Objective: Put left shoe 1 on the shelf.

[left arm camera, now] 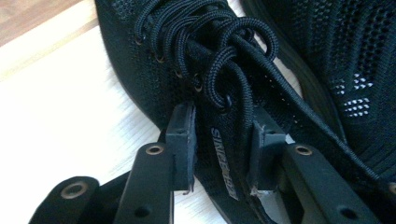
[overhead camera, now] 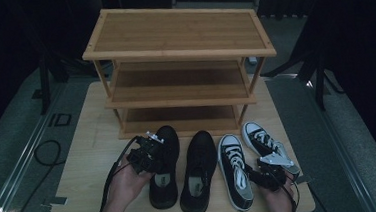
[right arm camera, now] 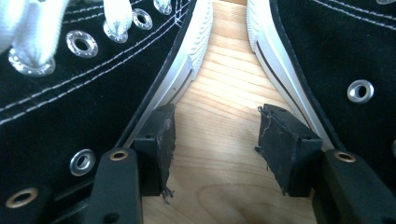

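Straddling bare wood between two sneakers' white edges, right tool (right arm camera: 215, 140)

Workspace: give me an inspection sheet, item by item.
Surface: pale wooden table, bare at its left side.
Job's things: three-tier wooden shoe rack, shelves bare; two black knit shoes and two black canvas sneakers in a row before it.
Clutter: nothing seen.
Grippers: left gripper open, jaws astride the left knit shoe's tongue; right gripper open, low between the two sneakers.
Cables: one trails from the left gripper; another loops on the floor.
Surroundings: grey floor, dark stands.
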Motion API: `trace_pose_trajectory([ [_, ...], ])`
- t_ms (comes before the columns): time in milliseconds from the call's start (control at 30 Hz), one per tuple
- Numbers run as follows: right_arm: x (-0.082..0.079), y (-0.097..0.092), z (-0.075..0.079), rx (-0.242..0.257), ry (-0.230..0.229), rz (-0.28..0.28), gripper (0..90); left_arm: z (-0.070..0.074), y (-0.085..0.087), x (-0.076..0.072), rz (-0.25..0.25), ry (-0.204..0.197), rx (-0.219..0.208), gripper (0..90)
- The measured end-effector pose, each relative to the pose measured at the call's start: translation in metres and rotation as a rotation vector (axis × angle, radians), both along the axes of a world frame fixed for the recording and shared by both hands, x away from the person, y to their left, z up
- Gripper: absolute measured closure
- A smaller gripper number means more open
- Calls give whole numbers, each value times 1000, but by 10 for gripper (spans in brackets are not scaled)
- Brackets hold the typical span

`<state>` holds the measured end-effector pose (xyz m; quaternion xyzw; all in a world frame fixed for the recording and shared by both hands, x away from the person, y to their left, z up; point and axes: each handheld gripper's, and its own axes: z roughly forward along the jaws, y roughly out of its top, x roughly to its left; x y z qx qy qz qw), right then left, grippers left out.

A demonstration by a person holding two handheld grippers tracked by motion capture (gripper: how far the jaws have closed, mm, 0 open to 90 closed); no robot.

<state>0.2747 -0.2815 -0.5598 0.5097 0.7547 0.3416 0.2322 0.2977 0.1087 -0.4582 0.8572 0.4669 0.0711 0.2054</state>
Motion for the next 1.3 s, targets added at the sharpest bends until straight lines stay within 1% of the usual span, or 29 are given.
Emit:
trace_pose_trajectory([
  [133, 0, 0, 0, -1, -1, 1, 457, 1, 2, 3, -11, 12, -14, 739],
  [167, 0, 0, 0, -1, 0, 1, 457, 1, 2, 4, -15, 18, -14, 764],
  [233, 0, 0, 0, -1, 0, 1, 457, 1, 2, 5, -17, 18, -15, 818],
  [367, 0, 0, 0, -1, 0, 1, 457, 2, 5, 6, -8, -6, -5, 851],
  [400, 0, 0, 0, -1, 0, 1, 457, 2, 6, 7, -6, -17, 4, 857],
  [467, 0, 0, 0, -1, -1, 1, 457, 3, 8, 10, -23, -27, 14, 862],
  [500, 0, 0, 0, -3, -3, 2, 457, 4, 9, 12, -40, -27, 18, 864],
  [600, 0, 0, 0, -1, -2, 1, 457, 5, 12, 18, -88, -12, 17, 865],
  [667, 0, 0, 0, -2, -1, 1, 457, 6, 14, 20, -117, -14, 27, 865],
  [733, 0, 0, 0, -2, -1, 1, 458, 7, 15, 23, -136, -11, 27, 865],
  [767, 0, 0, 0, -1, -1, 1, 458, 7, 16, 24, -149, -15, 34, 865],
  [833, 0, 0, 0, -1, -1, 1, 457, 9, 17, 26, -157, -21, 48, 866],
  [867, 0, 0, 0, -1, -1, 1, 457, 9, 17, 26, -157, -21, 48, 867],
  [900, 0, 0, 0, -1, -1, 1, 458, 9, 18, 28, -174, -37, 55, 867],
  [1033, 0, 0, 0, 0, 0, 0, 457, 10, 21, 34, -206, -45, 56, 870],
  [1200, 0, 0, 0, 0, 0, 0, 457, 14, 24, 41, -233, -43, 50, 870],
  [1233, 0, 0, 0, 0, 0, 0, 457, 15, 25, 42, -239, -40, 44, 870],
  [1300, 0, 0, 0, 0, 0, 0, 457, 17, 27, 44, -237, -39, 11, 870],
])
